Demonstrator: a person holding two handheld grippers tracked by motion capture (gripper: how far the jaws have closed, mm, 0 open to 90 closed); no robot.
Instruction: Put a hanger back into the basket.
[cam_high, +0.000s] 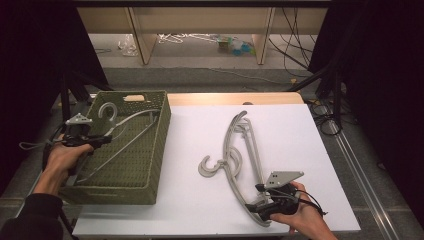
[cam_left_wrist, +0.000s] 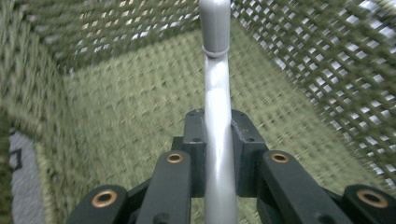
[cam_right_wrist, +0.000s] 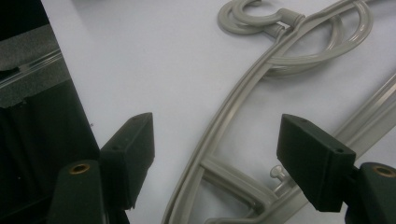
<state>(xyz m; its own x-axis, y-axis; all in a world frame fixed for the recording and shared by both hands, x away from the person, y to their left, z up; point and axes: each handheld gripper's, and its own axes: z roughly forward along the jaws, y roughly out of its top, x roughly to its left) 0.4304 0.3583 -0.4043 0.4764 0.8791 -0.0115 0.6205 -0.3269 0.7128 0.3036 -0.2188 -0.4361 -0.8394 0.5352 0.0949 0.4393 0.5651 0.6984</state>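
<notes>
A grey plastic hanger (cam_high: 131, 131) lies slanted inside the green woven basket (cam_high: 115, 187) at the left, its hook (cam_high: 107, 110) raised near the basket's far left corner. My left gripper (cam_high: 107, 138) is shut on this hanger near the hook. In the left gripper view the jaws clamp the grey bar (cam_left_wrist: 215, 93) above the basket floor (cam_left_wrist: 116, 107). Two more grey hangers (cam_high: 239, 145) lie stacked on the white table top. My right gripper (cam_high: 257, 197) hovers open at their near end, with one hanger arm (cam_right_wrist: 243, 102) running between its jaws untouched.
The white table top (cam_high: 200, 150) reaches from the basket to the right edge. Beyond the far edge are a wooden frame and clutter on the floor (cam_high: 235, 45). Black cables (cam_high: 325, 120) hang at the right, and dark curtains close both sides.
</notes>
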